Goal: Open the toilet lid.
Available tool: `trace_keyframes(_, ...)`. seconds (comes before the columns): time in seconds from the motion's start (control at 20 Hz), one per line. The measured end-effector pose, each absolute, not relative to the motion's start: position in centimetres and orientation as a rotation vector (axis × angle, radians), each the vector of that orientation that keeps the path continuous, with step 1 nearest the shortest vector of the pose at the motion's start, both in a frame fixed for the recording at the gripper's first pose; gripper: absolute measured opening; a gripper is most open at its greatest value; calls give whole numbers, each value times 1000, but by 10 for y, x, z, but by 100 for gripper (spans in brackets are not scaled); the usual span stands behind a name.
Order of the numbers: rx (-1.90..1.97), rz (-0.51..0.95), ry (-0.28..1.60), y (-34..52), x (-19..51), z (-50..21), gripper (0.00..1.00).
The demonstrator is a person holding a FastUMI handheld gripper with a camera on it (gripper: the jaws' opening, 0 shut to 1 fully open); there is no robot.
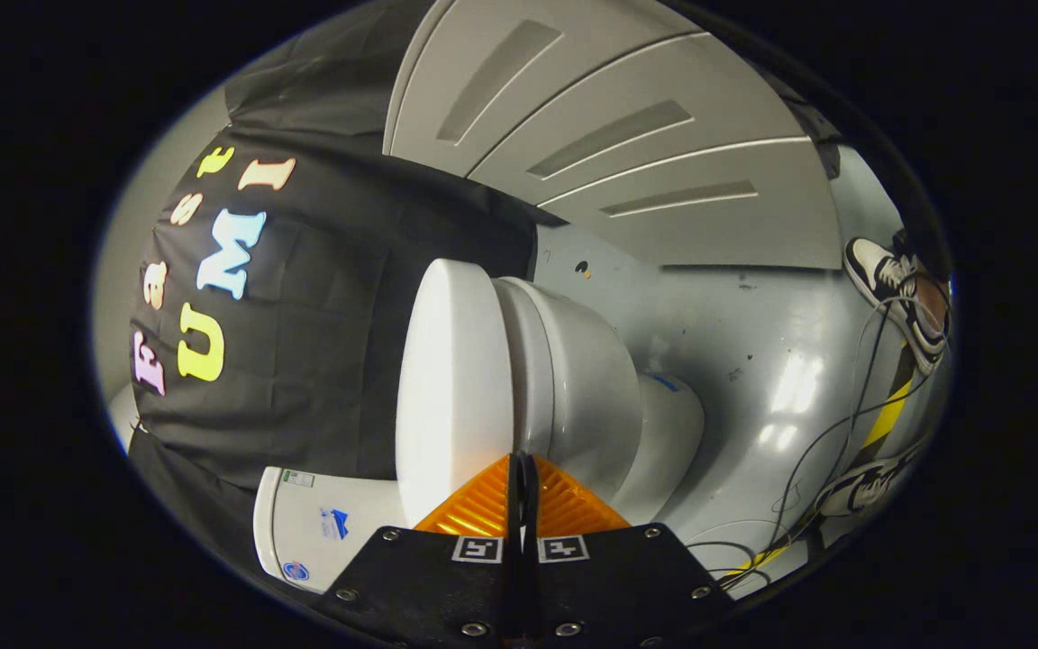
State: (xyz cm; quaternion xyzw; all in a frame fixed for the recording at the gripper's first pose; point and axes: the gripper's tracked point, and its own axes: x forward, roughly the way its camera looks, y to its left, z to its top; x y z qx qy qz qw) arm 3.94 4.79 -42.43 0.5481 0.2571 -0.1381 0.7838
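1. Gripper view: the picture is rolled well to one side, so the toilet (564, 379) appears lying across it. Its lid (451, 379) is a broad white slab just ahead of the tool (523, 469).
2. Gripper view: the tool's two fingers (483, 505) are pressed together with no visible gap and nothing shows between them; the tips sit right at the lid's near edge, where a thin seam separates lid from bowl (591, 388). Whether they touch the lid I cannot tell.
3. Gripper view: the lid appears to lie flat against the seat and bowl, so I judge it closed, with the lifting all left to do. The tool seems placed to hook or push under the edge.
4. Gripper view: the cistern (321, 532) lies beside the fingers, against the black cloth wall (321, 361). Beyond the bowl, the glossy grey floor (753, 361) carries loose cables (843, 433), and a person's sneaker (888, 279) stands well apart.
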Motion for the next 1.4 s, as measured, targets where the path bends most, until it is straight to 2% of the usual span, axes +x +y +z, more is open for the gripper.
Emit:
trace_keyframes(0.55, 919, -359, 550, 58, 49, -357, 0)
trace_keyframes(0.95, 576, -306, 508, 95, 58, -283, 0)
trace_keyframes(1.4, 418, -314, 479, 117, 60, -254, 0)
